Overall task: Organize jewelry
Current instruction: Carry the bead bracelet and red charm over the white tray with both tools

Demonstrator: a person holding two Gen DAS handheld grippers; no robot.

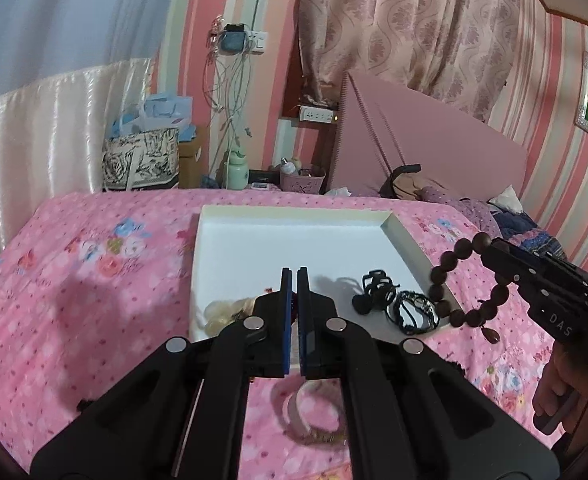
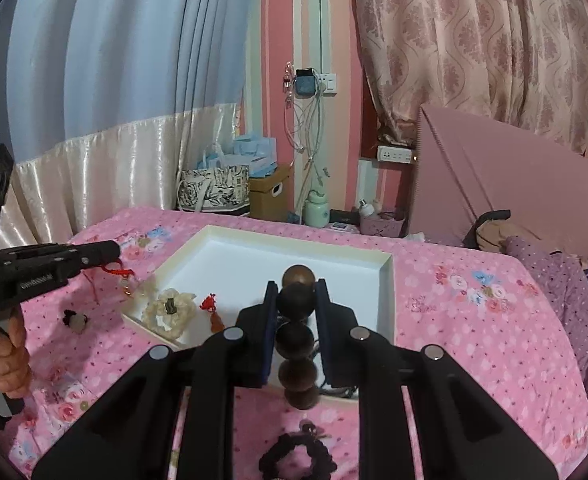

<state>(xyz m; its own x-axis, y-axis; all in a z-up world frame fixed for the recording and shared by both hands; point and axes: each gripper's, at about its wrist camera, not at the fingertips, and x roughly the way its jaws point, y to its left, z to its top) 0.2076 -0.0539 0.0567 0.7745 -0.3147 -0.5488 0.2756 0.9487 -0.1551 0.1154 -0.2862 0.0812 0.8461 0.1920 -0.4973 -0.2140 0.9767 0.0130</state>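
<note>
The left gripper (image 2: pixel 112 254) is closed on a thin red cord (image 2: pixel 114 271) whose small charm dangles over the near left corner of the white tray (image 1: pixel 403 236). Inside the tray lie a cream bead bracelet (image 2: pixel 169 309) on the left and black cords (image 1: pixel 393 300) near the right rim; its far half is bare. The right gripper (image 2: pixel 297 292) clamps a dark brown wooden bead bracelet (image 1: pixel 467 280), hanging above the tray's right edge over the pink bedspread (image 1: pixel 94 280).
</note>
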